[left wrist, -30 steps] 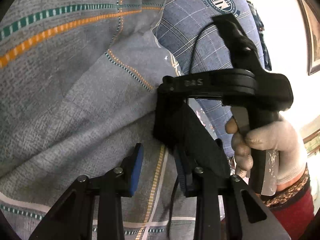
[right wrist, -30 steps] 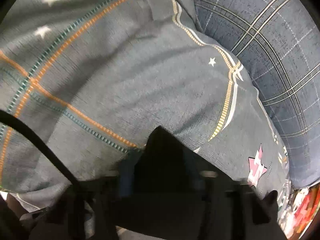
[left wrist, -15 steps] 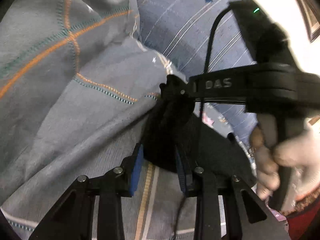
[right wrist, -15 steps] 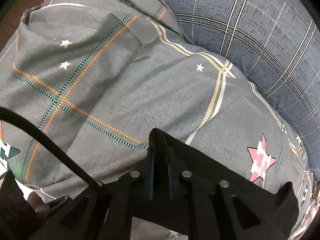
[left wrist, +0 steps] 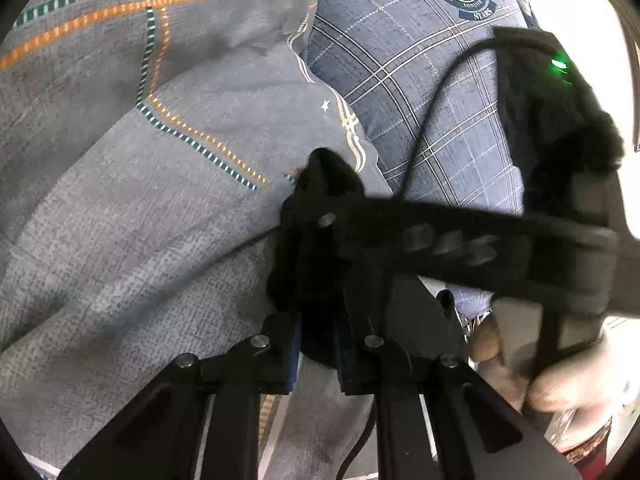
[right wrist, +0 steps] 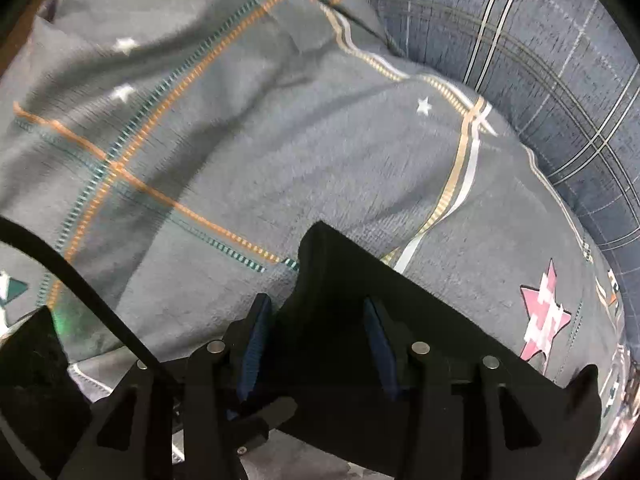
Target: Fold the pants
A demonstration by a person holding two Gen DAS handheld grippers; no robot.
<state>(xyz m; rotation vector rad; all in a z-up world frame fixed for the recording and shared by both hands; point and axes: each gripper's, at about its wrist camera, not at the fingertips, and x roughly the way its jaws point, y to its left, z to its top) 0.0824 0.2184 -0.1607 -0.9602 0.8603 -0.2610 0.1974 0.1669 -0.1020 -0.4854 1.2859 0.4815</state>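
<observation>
The black pants [right wrist: 352, 320] lie folded on a grey patterned bedsheet [right wrist: 240, 160]. In the right wrist view my right gripper [right wrist: 316, 340] stands open, its blue pads either side of a raised black fold. In the left wrist view my left gripper [left wrist: 316, 352] has closed on the black pants [left wrist: 316, 312], the blue pads pressing the cloth. The right gripper's black body [left wrist: 440, 240] crosses just in front of it, held by a gloved hand [left wrist: 560, 380].
A dark blue plaid pillow [left wrist: 420, 80] with a round badge lies behind the pants, also in the right wrist view [right wrist: 520, 40]. A black cable [right wrist: 80, 280] runs across the lower left. A pink star print [right wrist: 544, 312] marks the sheet at right.
My right gripper has opened and let go of the pants fold. My left gripper has closed in on the black cloth. The right tool has moved closer across the left view.
</observation>
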